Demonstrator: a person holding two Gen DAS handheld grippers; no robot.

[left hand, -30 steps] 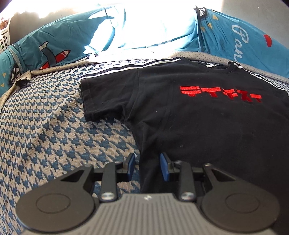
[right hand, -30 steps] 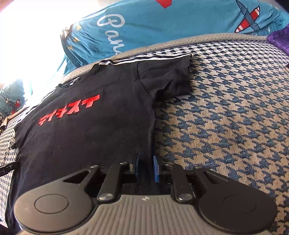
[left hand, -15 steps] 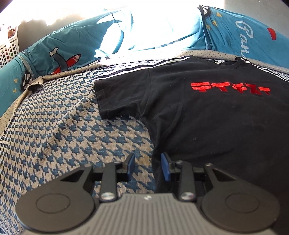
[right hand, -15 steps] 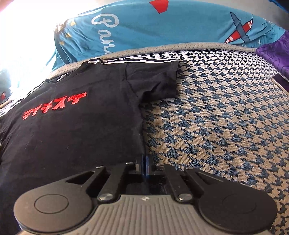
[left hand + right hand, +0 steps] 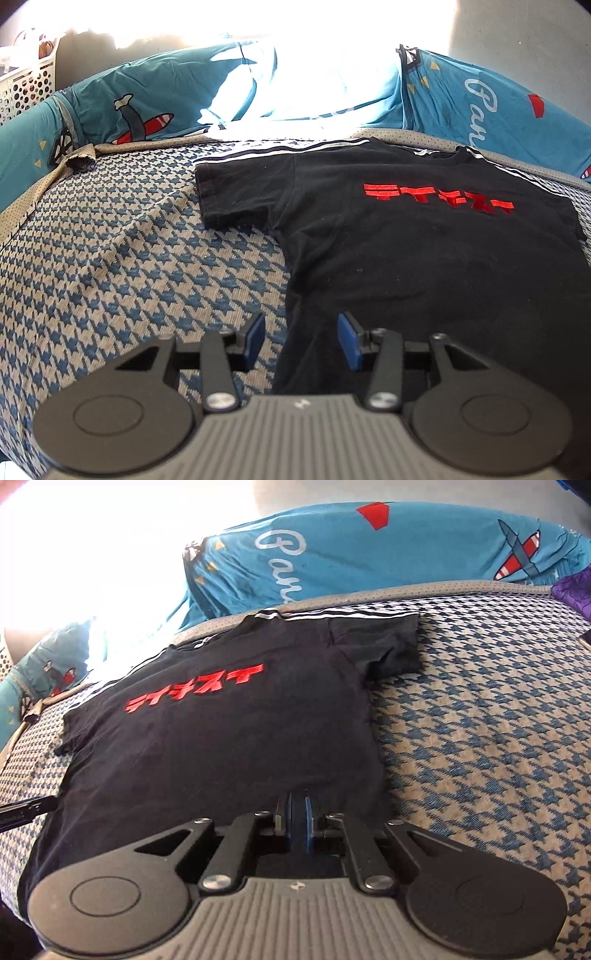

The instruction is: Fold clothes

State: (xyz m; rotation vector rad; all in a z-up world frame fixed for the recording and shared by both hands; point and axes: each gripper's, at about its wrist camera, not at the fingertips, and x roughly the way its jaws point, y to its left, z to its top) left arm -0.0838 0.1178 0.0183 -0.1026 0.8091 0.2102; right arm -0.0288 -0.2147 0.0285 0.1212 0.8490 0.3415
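A black T-shirt point(image 5: 424, 258) with red lettering point(image 5: 439, 197) lies flat, front up, on the houndstooth bed cover point(image 5: 129, 258). My left gripper point(image 5: 302, 339) hovers low at the shirt's left side edge, near the hem. Its jaws are opening, and the edge runs under the gap without the blue pads pressing on it. In the right wrist view my right gripper point(image 5: 298, 823) sits over the lower right part of the shirt point(image 5: 221, 746). Its pads are almost together with a thin dark slit between them. Whether cloth is pinched there I cannot tell.
Teal printed pillows point(image 5: 166, 107) line the far side of the bed and show again as the pillows point(image 5: 369, 554) in the right view. A white perforated basket point(image 5: 26, 85) stands at the far left. Purple cloth point(image 5: 576, 594) lies at the far right. Bare cover point(image 5: 498, 738) flanks the shirt.
The left gripper's jaws have widened at the shirt's left edge. The right gripper closed at the shirt's right edge and then shifted left, so it now sits over the shirt.
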